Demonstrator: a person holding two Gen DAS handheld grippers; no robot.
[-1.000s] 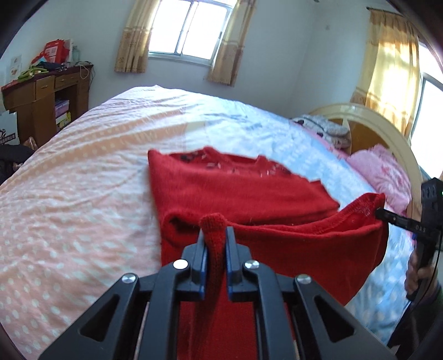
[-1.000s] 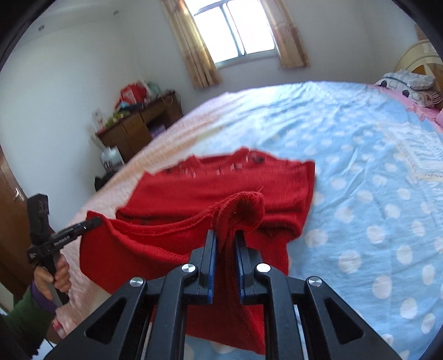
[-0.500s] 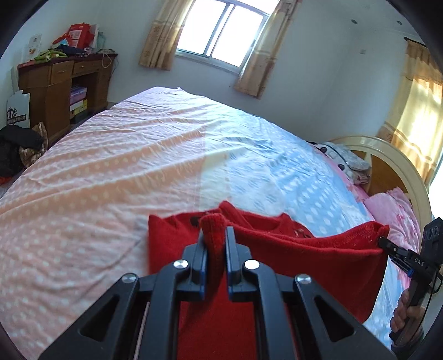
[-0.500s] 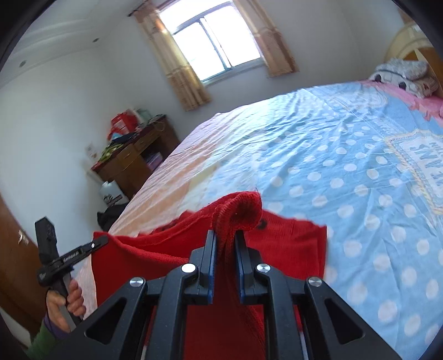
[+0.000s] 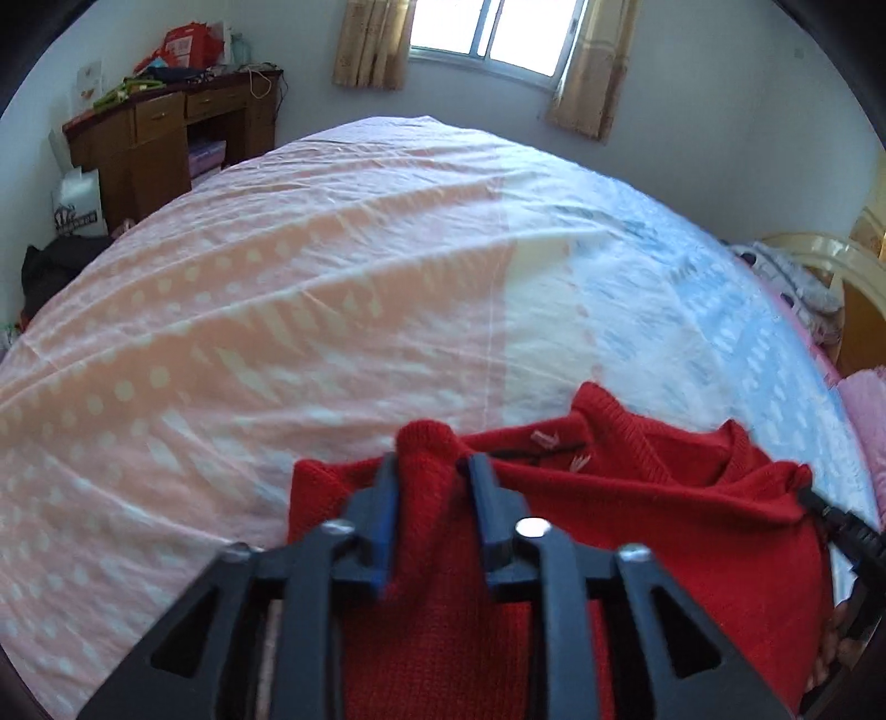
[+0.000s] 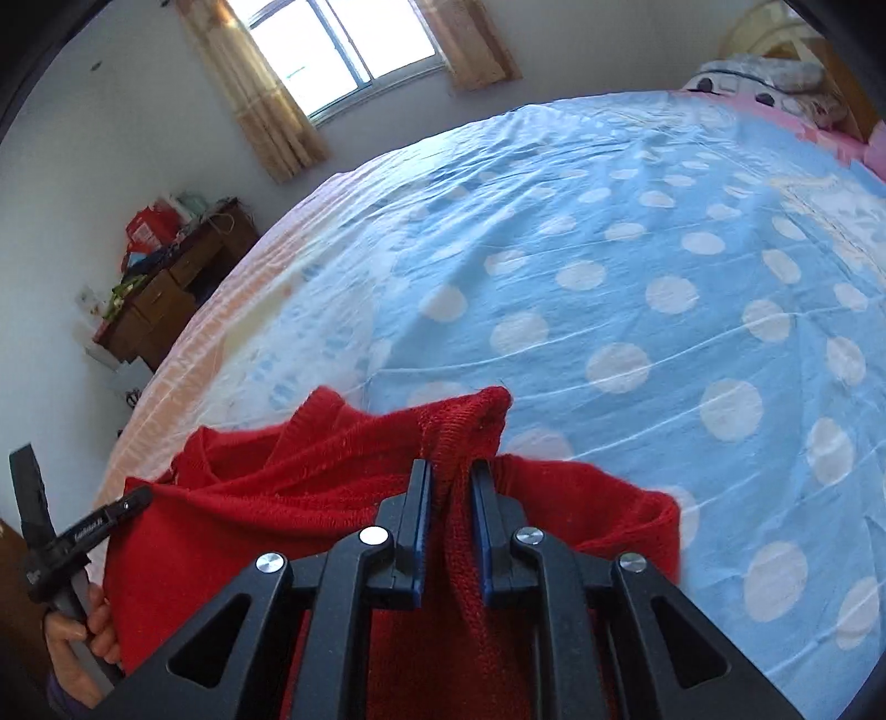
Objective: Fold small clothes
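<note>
Bed (image 5: 277,310) fills both views: sheet is peach with pale dots on one side, blue with white polka dots (image 6: 637,310) on the other. Curtained window (image 5: 498,33) on the far wall, wooden desk (image 5: 166,133) with clutter in the corner, pillows (image 6: 775,77) at the headboard end.

Red knit sweater (image 5: 637,543) is at the near edge of the bed, bunched under both tools, doubled over on itself. Neckline with a small label (image 5: 545,440) faces up in the left wrist view. Its far edge lies on the blue/peach seam area.

Left gripper (image 5: 429,473): jaws partly apart, a hump of red knit stands between them. Fabric touches both pads, but the grip looks loose; gap is wider than on the other tool.

Right gripper (image 6: 449,479): jaws nearly closed, clamped on a ribbed fold of the sweater that pokes up past the tips.

Each tool shows at the edge of the other's view, at the sweater's opposite corner. Person's fingers (image 6: 91,620) wrap the left tool's handle.
</note>
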